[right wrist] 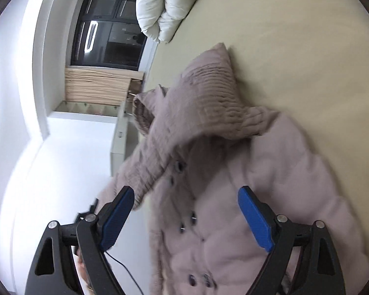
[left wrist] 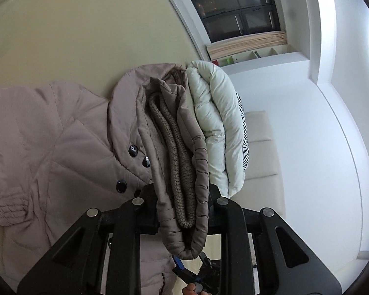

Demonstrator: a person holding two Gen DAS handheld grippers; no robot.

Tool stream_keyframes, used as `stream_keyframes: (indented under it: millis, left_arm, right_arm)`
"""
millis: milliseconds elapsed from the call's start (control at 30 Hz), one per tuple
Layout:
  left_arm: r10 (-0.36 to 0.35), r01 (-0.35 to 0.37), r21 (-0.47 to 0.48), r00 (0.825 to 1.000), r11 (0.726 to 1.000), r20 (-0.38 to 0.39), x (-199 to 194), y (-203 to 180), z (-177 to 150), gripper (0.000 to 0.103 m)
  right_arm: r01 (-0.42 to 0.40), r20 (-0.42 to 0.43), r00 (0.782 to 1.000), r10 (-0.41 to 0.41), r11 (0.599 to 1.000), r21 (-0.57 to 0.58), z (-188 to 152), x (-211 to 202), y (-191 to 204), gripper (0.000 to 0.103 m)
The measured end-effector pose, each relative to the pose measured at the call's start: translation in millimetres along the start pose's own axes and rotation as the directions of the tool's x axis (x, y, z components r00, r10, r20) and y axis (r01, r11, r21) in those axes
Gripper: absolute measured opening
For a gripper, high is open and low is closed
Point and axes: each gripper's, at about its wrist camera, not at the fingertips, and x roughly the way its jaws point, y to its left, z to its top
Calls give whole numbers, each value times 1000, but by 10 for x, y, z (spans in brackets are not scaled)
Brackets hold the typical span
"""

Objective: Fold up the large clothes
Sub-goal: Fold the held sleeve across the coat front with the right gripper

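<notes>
My left gripper (left wrist: pixel 183 211) is clamped tight on a thick fold of the mauve padded coat (left wrist: pixel 61 132), its knit-lined collar (left wrist: pixel 174 152) bunched between the jaws in the lower middle of the left wrist view. My right gripper (right wrist: pixel 185 218) stands wide apart with nothing between its blue pads (right wrist: pixel 255 221). The coat lies across the beige bed (right wrist: pixel 295 49), filling the lower right of the right wrist view, its elastic cuff (right wrist: pixel 216 98) draped over the front. A white duvet (right wrist: pixel 164 5) sits at the top.

Before you, a bed (right wrist: pixel 295 36) with a pale yellow sheet filling the frame's upper right, a mauve padded coat (right wrist: pixel 246 184) spread lower centre, a folded white duvet (right wrist: pixel 164 5) at top.
</notes>
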Motion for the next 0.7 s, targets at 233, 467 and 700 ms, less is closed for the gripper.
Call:
stream_keyframes:
  millis: [233, 467, 700]
  left_arm:
    - [45, -44, -21, 999, 999, 20, -94, 111, 63, 21]
    - [124, -122, -60, 992, 991, 24, 1, 466, 92, 20]
    - [236, -234, -85, 972, 968, 12, 148, 1026, 20, 19]
  right_arm:
    - [-60, 44, 998, 55, 991, 119, 332, 650, 35, 89]
    - [-143, 201, 976, 84, 943, 299, 849, 479, -370, 77]
    - [-122, 162, 983, 87, 967, 222, 774, 415, -484, 64]
